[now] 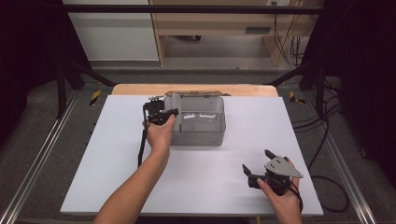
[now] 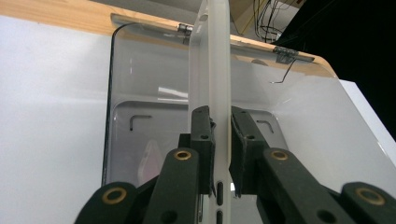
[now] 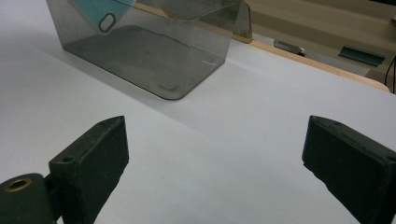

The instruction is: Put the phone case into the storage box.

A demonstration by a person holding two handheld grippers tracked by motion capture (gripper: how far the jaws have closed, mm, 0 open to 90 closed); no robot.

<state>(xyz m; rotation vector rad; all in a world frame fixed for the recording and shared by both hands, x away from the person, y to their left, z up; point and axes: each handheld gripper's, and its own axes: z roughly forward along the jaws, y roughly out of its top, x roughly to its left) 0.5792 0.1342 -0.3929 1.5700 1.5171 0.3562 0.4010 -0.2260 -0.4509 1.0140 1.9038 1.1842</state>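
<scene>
White counter [image 1: 116,163] on a wood top, grey floor and dark frame rails around it, cables off to the right. High view: smoky clear plastic box [image 1: 198,122] sits toward the far middle of the counter, lid swung open. My left gripper [image 1: 169,113] is at the box's left rim, left hand [image 1: 160,133] just behind it. Right gripper [image 1: 257,165] is near the front right corner, well apart from the box, jaws spread.

Left gripper view: my jaws pinch a thin translucent white panel [image 2: 210,70] standing upright on edge, slots near its bottom. Box floor [image 2: 140,140] is behind it; I can't tell what the pale shape lying there is.

Right gripper view: jaws wide apart over bare counter [image 3: 210,163]. Box [image 3: 154,51] is ahead at upper left; a teal piece [image 3: 100,9] with an oval slot leans inside it.
</scene>
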